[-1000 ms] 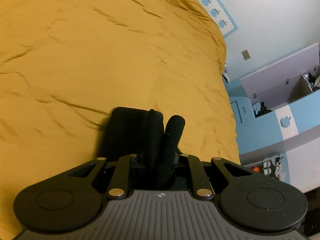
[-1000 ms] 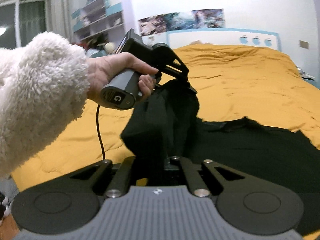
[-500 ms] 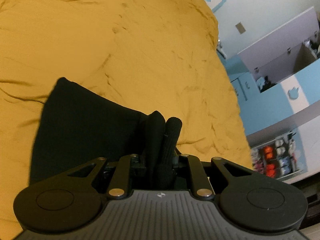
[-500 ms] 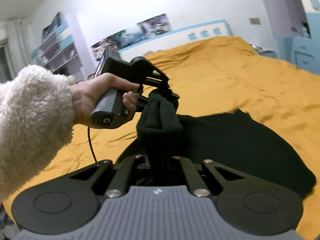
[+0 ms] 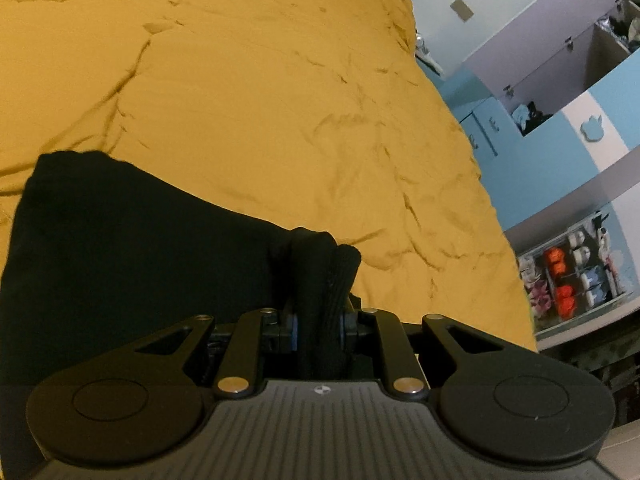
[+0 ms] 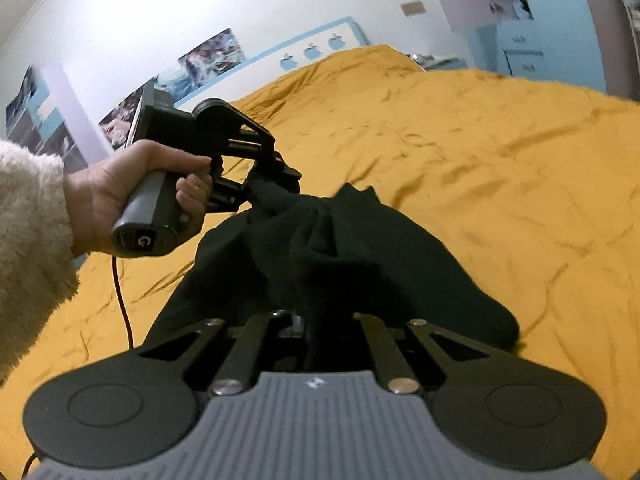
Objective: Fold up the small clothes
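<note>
Mustard bedspread, blue-white cabinets beyond; fingers of both grippers pinch black garment.

Black garment, bunched, partly draped on bed

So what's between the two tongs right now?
In the right wrist view, only bunched black garment spans from the left tongs to the right tongs.

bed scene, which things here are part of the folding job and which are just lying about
Part of the job:
- black garment, pinched by both grippers
- left gripper
- right gripper
- yellow bedspread it lies on

Just lying about:
- wall posters
- storage drawers
- blue cabinet
</note>
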Motion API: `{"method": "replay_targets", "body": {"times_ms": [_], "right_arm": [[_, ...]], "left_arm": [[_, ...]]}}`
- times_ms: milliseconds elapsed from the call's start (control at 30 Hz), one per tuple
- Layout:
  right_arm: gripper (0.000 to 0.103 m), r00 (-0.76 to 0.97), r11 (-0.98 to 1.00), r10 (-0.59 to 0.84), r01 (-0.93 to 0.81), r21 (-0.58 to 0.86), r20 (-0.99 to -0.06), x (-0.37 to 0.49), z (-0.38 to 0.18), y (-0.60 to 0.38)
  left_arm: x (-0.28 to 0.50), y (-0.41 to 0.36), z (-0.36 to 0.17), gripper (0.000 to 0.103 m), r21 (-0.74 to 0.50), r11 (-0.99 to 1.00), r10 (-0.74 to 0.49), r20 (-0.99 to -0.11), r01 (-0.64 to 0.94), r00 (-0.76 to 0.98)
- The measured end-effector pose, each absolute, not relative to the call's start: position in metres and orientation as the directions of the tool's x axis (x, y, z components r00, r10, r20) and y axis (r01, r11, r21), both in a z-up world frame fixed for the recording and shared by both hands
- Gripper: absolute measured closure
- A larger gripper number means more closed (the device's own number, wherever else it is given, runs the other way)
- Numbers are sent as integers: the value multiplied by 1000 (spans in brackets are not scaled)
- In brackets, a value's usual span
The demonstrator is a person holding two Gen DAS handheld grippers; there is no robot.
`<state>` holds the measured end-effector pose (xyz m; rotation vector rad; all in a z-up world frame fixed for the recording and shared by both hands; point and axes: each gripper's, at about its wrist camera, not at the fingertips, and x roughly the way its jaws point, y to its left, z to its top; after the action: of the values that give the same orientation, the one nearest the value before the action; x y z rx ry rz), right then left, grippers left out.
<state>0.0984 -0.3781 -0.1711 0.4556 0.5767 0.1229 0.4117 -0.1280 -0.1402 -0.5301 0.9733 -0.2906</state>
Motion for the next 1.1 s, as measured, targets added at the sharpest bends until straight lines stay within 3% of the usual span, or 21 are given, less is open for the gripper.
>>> {"method": "replay_targets", "body": {"times_ms": [400, 800, 867, 1000, 1100], "right_arm": [[103, 867, 865, 192, 72, 497, -460, 78, -165, -399], [103, 843, 838, 186, 132, 529, -505, 79, -187, -413], [103, 840, 835, 188, 137, 533, -509, 79, -189, -414], [101, 835, 826, 190, 148, 543, -516, 79, -194, -418], [95, 835, 834, 182, 149, 531, -519, 75, -194, -418]], "left_arm": [[416, -149, -141, 85, -547, 837, -477, -708, 24, 521], [423, -169, -165, 85, -494, 869, -435, -760, 4, 482], [425, -173, -166, 82, -481, 876, -426, -768, 7, 479], [431, -179, -166, 60, -490, 872, -431, -763, 2, 481], [440, -181, -159, 58, -489, 872, -416, -767, -25, 489]]}}
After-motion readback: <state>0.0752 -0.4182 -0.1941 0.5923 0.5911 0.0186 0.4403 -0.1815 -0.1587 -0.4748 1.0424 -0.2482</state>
